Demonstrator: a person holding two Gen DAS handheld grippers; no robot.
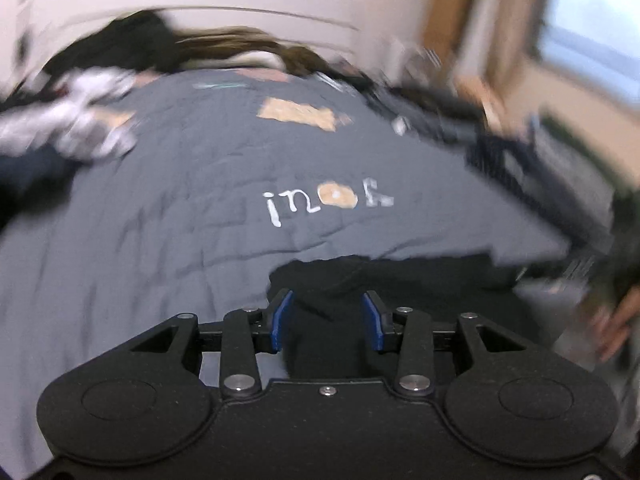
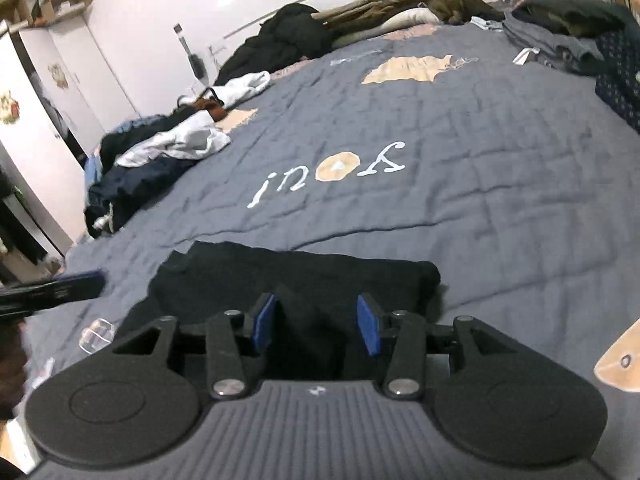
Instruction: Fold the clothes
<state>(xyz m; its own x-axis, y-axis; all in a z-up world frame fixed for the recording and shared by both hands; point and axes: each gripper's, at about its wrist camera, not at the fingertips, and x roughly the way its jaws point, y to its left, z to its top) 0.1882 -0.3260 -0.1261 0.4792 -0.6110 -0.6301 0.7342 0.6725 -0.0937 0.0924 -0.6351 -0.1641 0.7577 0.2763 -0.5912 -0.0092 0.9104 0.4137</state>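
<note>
A big bed (image 2: 480, 208) fills the room, with a grey-blue blanket (image 1: 160, 208) spread flat over it. White letters (image 2: 332, 184) and a tan spot are sewn on the blanket, far ahead of both tongs. Past the letters, up by the wall, lies a dark heap of coats (image 2: 288, 40). Off to the left of the right tongs sits a messy pile of clothes (image 2: 160, 152), white and dark blue. To the far right is a stack of folded things (image 2: 560, 40).

Close in front of both tongs lies a black piece of clothing (image 2: 304, 276), folded flat on the blanket near the bed's edge.

The right tongs (image 2: 316, 324) are partly open. Their blue pads (image 2: 368, 324) stand apart above the black cloth and do not pinch it.

The left tongs (image 1: 328, 322) are partly open too. Black cloth shows between the pads, but they do not squeeze it. The left view is blurry.
</note>
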